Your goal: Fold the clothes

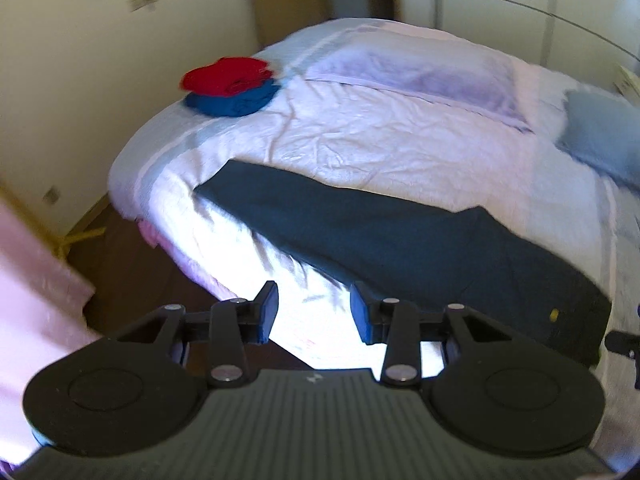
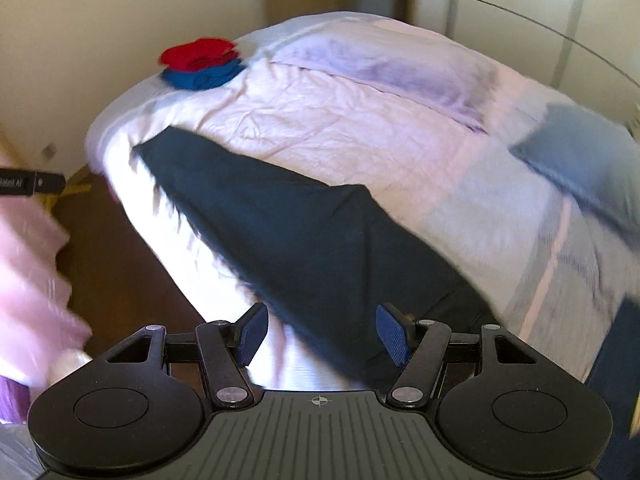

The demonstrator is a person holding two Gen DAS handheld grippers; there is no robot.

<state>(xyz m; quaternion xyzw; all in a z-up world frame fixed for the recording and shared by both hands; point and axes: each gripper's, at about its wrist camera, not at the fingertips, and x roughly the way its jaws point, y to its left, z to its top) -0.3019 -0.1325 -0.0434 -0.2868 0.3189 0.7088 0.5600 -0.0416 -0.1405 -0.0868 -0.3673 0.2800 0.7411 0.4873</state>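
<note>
A dark teal garment [image 1: 400,240] lies in a long folded strip across the near side of the bed [image 1: 360,128], and the right wrist view shows it [image 2: 288,232] running to the bed's near edge. My left gripper [image 1: 314,312] hovers open just off the garment's lower edge, with nothing between its blue pads [image 1: 269,312]. Over the garment's near end my right gripper [image 2: 320,334] is open too, pads [image 2: 392,336] apart and empty. A folded red garment [image 1: 226,76] rests on a folded blue one [image 1: 236,102] at the bed's far left corner.
A grey-blue cloth [image 1: 600,132] lies at the bed's right side. Dark wooden floor [image 1: 132,248] runs left of the bed, with pale walls and wardrobe doors [image 1: 520,8] behind. Something pink and blurred [image 2: 28,280] fills the left edge. The other gripper's tip [image 2: 36,184] shows at the left.
</note>
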